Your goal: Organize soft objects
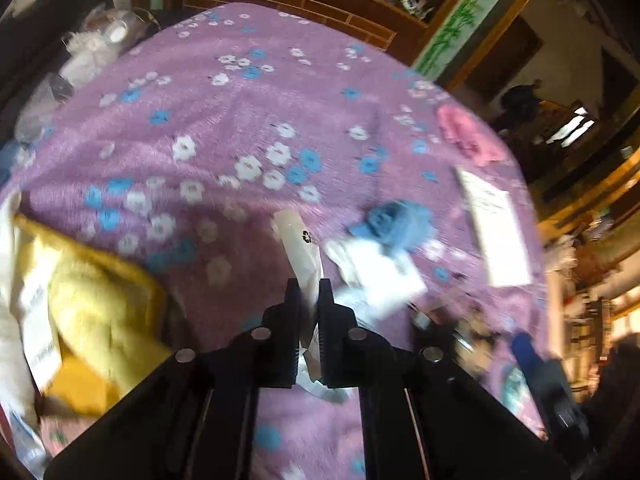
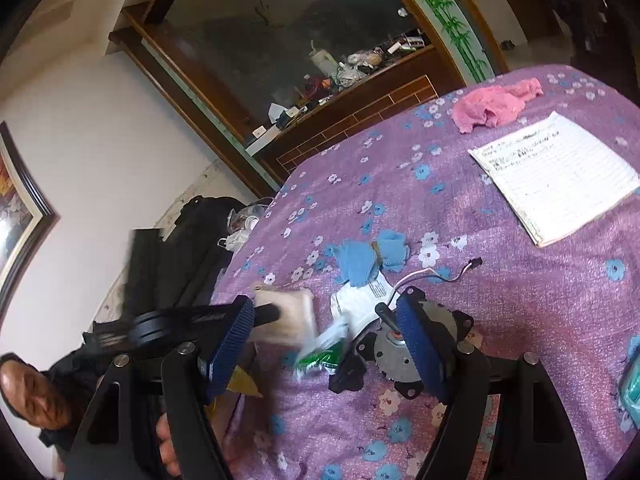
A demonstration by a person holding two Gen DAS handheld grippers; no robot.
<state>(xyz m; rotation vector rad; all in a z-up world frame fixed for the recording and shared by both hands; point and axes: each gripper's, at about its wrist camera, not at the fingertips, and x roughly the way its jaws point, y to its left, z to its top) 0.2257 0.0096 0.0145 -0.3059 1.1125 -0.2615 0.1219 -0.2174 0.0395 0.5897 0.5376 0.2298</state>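
Note:
My left gripper (image 1: 307,288) is shut on a flat pale packet (image 1: 299,244) with a recycling mark, held above the purple flowered bedspread (image 1: 240,120). The same packet shows in the right wrist view (image 2: 286,318), blurred, with a green-and-white wrapper (image 2: 320,354) beside it. A blue cloth (image 1: 394,222) (image 2: 370,260) lies just ahead, next to a white packet (image 1: 380,276) (image 2: 360,300). A pink cloth (image 1: 466,134) (image 2: 494,104) lies farther off. My right gripper (image 2: 326,340) is open and empty above the bedspread.
A yellow fluffy cloth (image 1: 100,304) lies at the left. A lined sheet of paper (image 2: 556,176) (image 1: 496,228) lies at the right. A round motor with wires (image 2: 394,354) sits by my right finger. A wooden headboard shelf (image 2: 352,92) holds clutter. Bags (image 1: 84,52) crowd the far edge.

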